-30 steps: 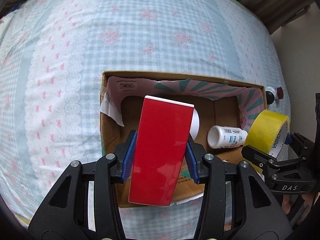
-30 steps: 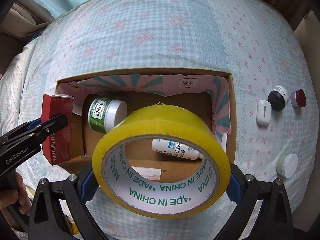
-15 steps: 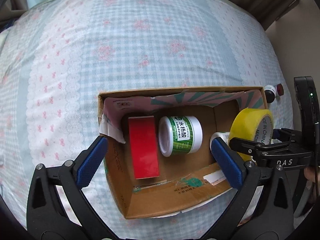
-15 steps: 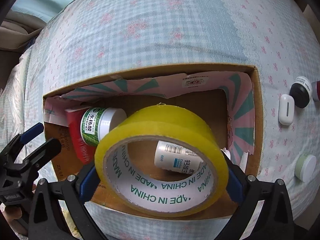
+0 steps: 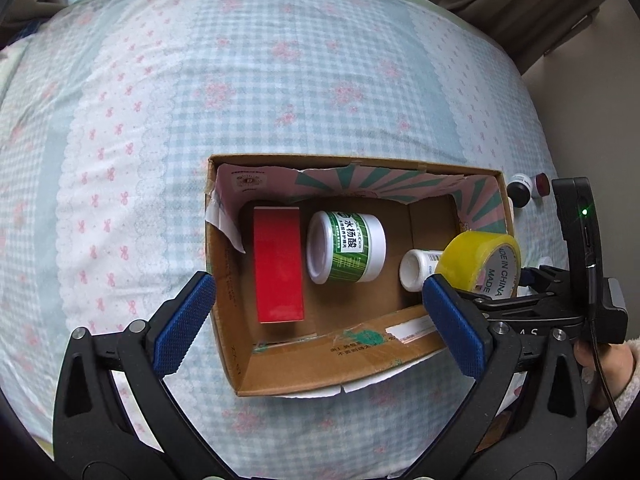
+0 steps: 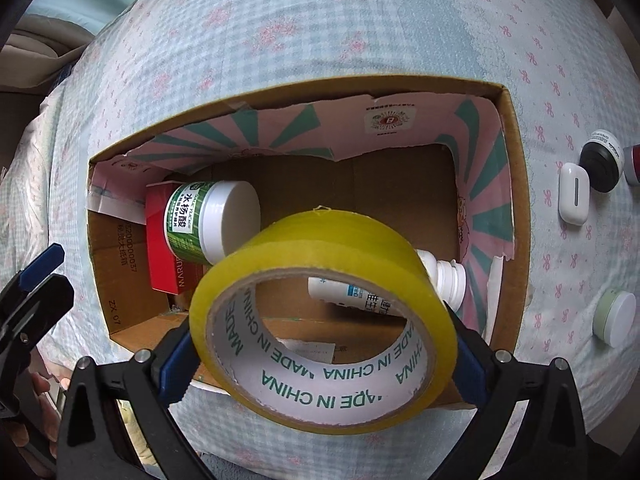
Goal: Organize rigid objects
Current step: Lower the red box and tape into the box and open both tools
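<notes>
Your left claw (image 5: pixel 320 312) stands wide open with nothing between its blue pads (image 5: pixel 182 322), poised above the near edge of the cardboard box (image 5: pixel 280 376) that sits on the bed (image 5: pixel 280 80). The red box (image 5: pixel 278 264) lies flat on the box floor at the left, and the green-labelled jar (image 5: pixel 346 252) lies on its side just beside it. A white bottle (image 5: pixel 416 270) lies further right, partly hidden behind the tape.

Your right claw (image 6: pixel 324 340) is clamped on the yellow tape roll (image 6: pixel 320 264), one pad pressing each side, and holds it over the near right part of the box, above the white bottle. The roll's white core faces the camera.

Out on the bed to the right of the box lie a white case (image 6: pixel 574 194), a black-capped jar (image 6: pixel 602 166), a dark red item (image 6: pixel 633 164) at the edge of view, and a pale green tin (image 6: pixel 614 316).
</notes>
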